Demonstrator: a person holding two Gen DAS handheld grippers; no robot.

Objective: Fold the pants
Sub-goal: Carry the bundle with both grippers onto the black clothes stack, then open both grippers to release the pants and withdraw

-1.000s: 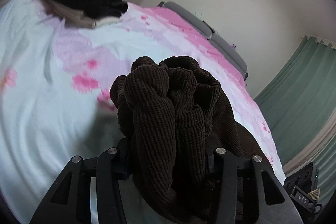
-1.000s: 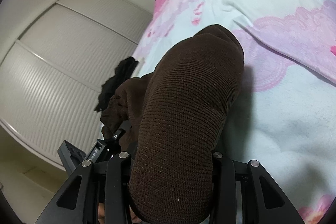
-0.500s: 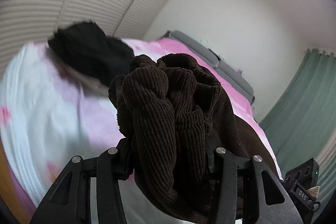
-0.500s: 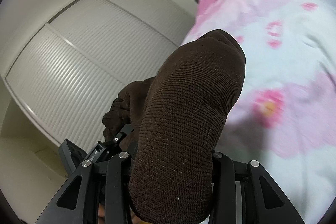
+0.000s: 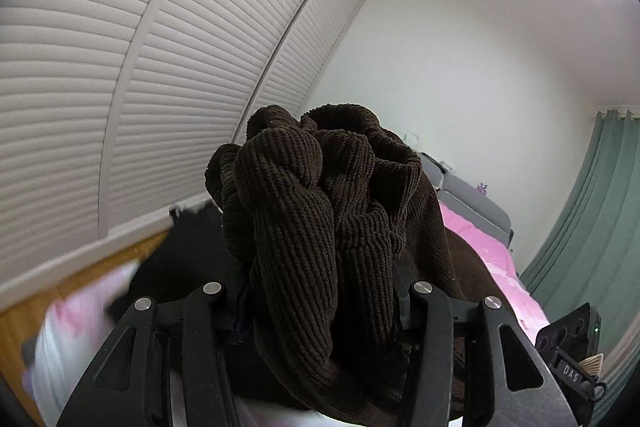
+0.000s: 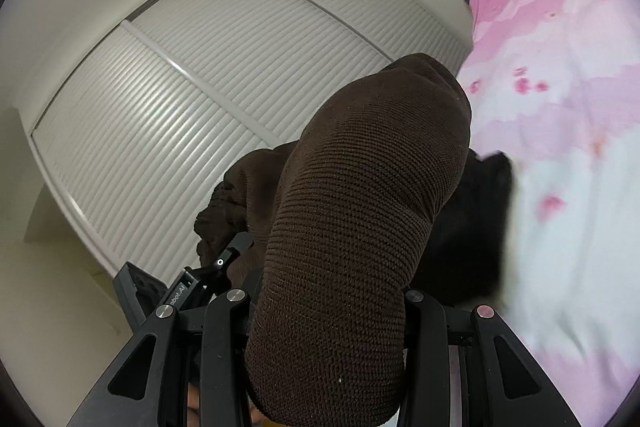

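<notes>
Both grippers have the brown corduroy pants clamped, one bunch each. Left gripper (image 5: 320, 307) has a fat wad of the pants (image 5: 312, 211) stuffed between its fingers, ribbed folds bulging up and forward past the tips; its jaws are easing open a touch right now, but the cloth is still wedged in there. Right gripper (image 6: 328, 307) is closed partway on a smoother, rounded hump of the same fabric (image 6: 360, 211) that fills the whole gap between its arms, fingertips buried under it. In the right wrist view you can see the other gripper (image 6: 224, 259) off to the lower left with its crumpled bunch, the fabric running between the two.

Just behind the pants, a pile of black clothing (image 5: 188, 251) sits on the bed (image 6: 568, 155), which has a white and pink flowered cover, blurry. Further back, the grey headboard (image 5: 476, 203). Beyond that, the white slatted closet doors (image 5: 140, 67), a plain white wall (image 5: 472, 59), and green curtains (image 5: 592, 211) at the far right. Wood floor (image 5: 80, 279) shows beside the bed.
</notes>
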